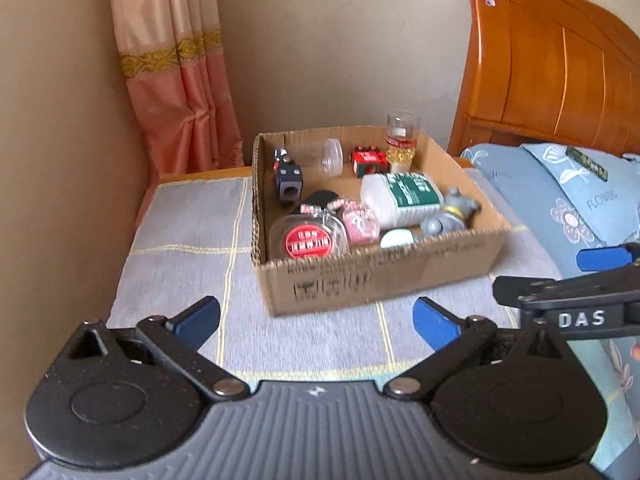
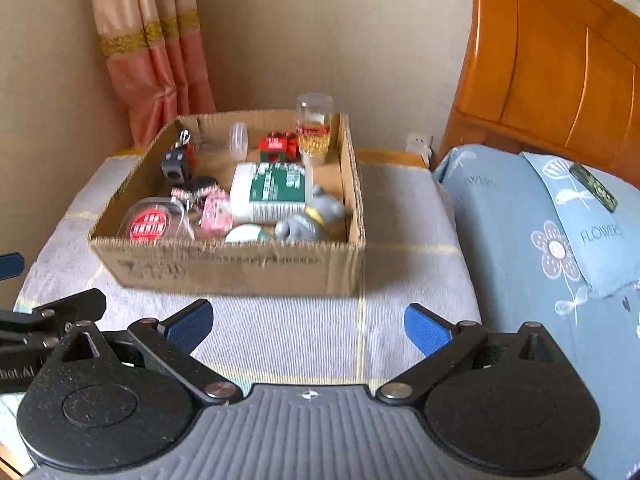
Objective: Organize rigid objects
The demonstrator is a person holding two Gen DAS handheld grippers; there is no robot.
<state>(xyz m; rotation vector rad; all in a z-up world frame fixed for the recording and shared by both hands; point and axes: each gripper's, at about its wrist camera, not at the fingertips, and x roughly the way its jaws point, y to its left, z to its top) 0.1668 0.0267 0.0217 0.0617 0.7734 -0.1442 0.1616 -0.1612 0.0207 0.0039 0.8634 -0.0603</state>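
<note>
1. Looks like you're basically done, or close to it. Everything small I can see sits in the box: the white bottle lying flat in the middle, the grey figure at the near right corner, the red-lid jar at the near left, the pink thing between them, plus the glass, red toy and black block along the far side.
2. What's left: I don't see any loose items on the cloth between your tools and the box, so probably nothing, though stuff outside both views could still be waiting.
3. Your left gripper has its jaws spread wide, nothing between them, touching nothing. The box is straight ahead of it, a bit apart.
4. Your right gripper is the same deal: jaws wide apart, empty, box ahead and slightly left.
</note>
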